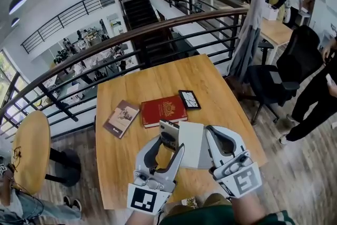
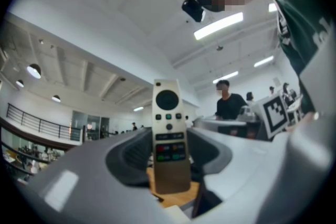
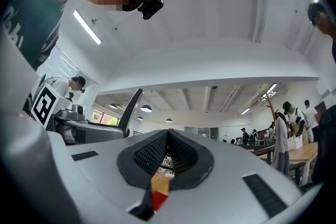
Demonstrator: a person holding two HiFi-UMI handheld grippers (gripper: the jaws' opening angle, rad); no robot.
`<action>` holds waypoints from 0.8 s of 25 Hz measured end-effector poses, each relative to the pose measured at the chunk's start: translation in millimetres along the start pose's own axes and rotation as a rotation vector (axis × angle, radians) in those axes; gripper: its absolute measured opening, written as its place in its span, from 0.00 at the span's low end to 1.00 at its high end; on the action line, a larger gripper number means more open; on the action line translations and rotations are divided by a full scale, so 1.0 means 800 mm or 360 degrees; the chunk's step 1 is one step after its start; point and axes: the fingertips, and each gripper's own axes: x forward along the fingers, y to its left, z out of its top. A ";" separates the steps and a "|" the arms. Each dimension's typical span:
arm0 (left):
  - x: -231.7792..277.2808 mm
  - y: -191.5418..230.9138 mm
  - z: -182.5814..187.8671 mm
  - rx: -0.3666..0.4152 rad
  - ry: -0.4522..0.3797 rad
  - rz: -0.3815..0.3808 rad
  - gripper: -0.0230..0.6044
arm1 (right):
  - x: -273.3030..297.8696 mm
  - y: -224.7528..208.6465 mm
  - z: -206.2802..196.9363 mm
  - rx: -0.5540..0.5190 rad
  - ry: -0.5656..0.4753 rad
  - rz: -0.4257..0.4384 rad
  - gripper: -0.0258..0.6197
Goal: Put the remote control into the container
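Left tongs (image 1: 169, 145): clamped on remote (image 1: 168, 133), long side along the jaws, pointing to 12 | Right tongs (image 1: 213, 137): jaws together, nothing in them | Box (image 1: 192, 146): just beside remote, at 3 | I think left tongs are nearer and only swing right.

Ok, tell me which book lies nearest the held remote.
The red book, in the middle of the table just beyond the remote. The brown book lies farther off to the left, turned at an angle.
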 end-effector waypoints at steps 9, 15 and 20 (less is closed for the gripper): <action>0.012 0.000 0.000 0.0063 0.0024 0.0092 0.37 | 0.001 -0.011 0.004 0.0008 0.0005 0.0065 0.07; 0.025 -0.015 0.004 0.0097 0.0036 0.0127 0.37 | 0.002 -0.027 0.012 0.0013 -0.0020 0.0117 0.07; 0.033 -0.027 0.003 0.0094 0.0042 0.0154 0.37 | -0.002 -0.035 0.012 0.0027 -0.0026 0.0156 0.07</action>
